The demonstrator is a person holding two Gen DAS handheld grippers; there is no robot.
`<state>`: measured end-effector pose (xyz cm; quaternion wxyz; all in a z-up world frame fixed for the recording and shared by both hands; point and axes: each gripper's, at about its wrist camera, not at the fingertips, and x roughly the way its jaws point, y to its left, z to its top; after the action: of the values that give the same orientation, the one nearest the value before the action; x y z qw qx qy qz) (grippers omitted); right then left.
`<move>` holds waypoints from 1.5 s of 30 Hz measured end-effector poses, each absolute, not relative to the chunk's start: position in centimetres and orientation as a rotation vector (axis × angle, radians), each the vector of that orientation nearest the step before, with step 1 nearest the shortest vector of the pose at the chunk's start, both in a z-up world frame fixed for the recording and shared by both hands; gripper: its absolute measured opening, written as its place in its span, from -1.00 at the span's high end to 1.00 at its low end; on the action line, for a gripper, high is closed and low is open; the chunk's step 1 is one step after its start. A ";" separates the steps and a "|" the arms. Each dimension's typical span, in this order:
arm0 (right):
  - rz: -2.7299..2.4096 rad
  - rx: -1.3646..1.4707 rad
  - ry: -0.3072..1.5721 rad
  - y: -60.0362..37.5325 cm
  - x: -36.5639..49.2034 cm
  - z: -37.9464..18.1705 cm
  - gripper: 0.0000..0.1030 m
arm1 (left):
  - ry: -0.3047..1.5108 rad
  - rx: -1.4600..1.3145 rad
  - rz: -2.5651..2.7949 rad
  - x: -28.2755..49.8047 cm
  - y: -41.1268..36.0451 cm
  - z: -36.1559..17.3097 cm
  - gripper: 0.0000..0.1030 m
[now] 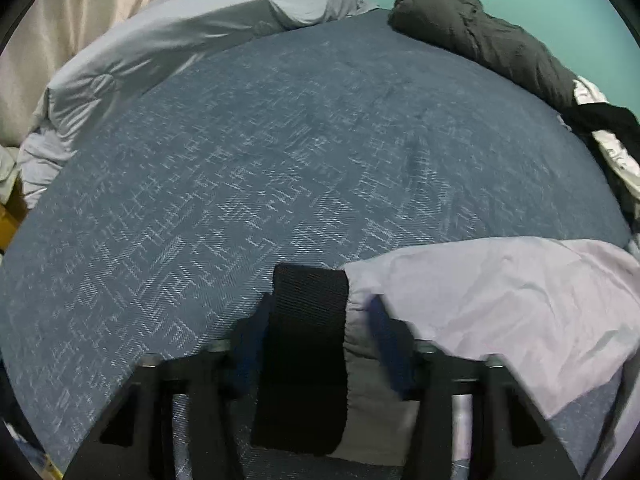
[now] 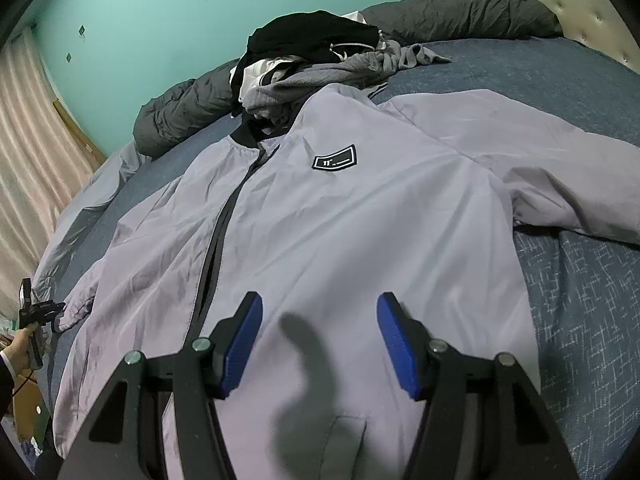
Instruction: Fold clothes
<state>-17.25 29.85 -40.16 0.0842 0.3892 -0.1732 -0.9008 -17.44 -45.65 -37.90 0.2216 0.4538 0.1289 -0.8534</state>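
Left gripper [image 1: 316, 332] pinches the jacket's black cuff [image 1: 308, 320]; the sleeve trails off to its right. Right gripper [image 2: 320, 340] hangs open and empty over the jacket [image 2: 340, 220], whose zip runs away from it toward the collar.

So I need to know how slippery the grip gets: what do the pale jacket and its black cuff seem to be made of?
The jacket looks like thin woven nylon or polyester, smooth with a slight sheen and fine crisp creases, probably slippery. The cuff, between the left gripper fingers, looks like ribbed knit elastic, matte, with fine horizontal ridges, likely grippier.
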 end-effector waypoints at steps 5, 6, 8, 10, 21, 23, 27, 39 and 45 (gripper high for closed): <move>-2.690 1.162 -0.506 29.7 -17.3 -40.2 -0.18 | 0.294 1.173 -2.389 -17.0 -45.7 -35.5 0.79; -2.690 1.162 -0.507 29.7 -17.2 -40.2 -0.18 | 0.294 1.137 -2.383 -16.8 -45.9 -34.7 0.79; -2.691 1.160 -0.508 29.7 -17.2 -40.1 -0.18 | 0.299 1.061 -2.368 -16.4 -46.5 -33.0 0.80; -2.690 1.158 -0.509 29.7 -17.3 -40.2 -0.18 | 0.335 1.043 -2.338 -16.2 -47.6 -32.4 0.80; -2.687 1.155 -0.513 29.6 -17.2 -40.1 -0.18 | 0.304 1.153 -2.222 -17.6 -46.8 -33.4 0.07; -2.686 1.155 -0.516 29.6 -17.2 -40.1 -0.18 | 0.304 1.101 -2.251 -17.3 -45.5 -32.2 -0.14; -2.680 1.160 -0.509 29.3 -17.3 -40.0 -0.18 | 0.270 1.019 -2.330 -18.0 -42.6 -29.8 -0.14; -2.483 1.120 -0.544 24.5 -21.7 -36.9 -0.28 | 0.111 1.337 -2.772 -30.4 -27.9 -31.6 -0.15; -2.373 1.217 -0.566 21.1 -28.5 -36.8 -0.28 | -0.055 1.489 -2.863 -36.5 -22.1 -34.0 -0.15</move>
<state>-28.49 21.10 -36.76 0.2061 0.4368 -0.2032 -0.8517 -36.50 -22.12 -34.02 -0.0428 0.4610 -0.0171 -0.8862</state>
